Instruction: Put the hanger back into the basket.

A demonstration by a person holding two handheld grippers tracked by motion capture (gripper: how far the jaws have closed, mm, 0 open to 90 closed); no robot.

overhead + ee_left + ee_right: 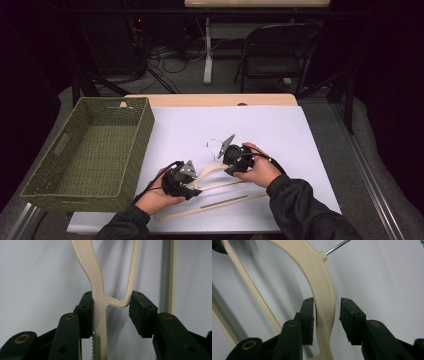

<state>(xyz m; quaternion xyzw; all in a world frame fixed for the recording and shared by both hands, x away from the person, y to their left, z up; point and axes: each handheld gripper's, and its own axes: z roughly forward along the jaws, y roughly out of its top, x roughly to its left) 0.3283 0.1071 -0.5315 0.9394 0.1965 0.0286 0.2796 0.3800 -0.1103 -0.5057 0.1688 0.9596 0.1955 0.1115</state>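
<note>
Hanger (210, 172) held at both ends of one arm, on a white sheet (280, 135).

High view: the left gripper (192, 186) and right gripper (231, 161) sit on the cream hanger near the table's front edge, a green basket (75, 185) to the left; the second hanger (210, 205) seems to lie under it. Left gripper view: jaws part open, both pads (86, 312) touching the hanger's corner, squeezing across the arm and bar. Right gripper view: jaws part open around the arm, the left pad (308, 320) touching it, the right pad apart, so no firm grip.
</note>
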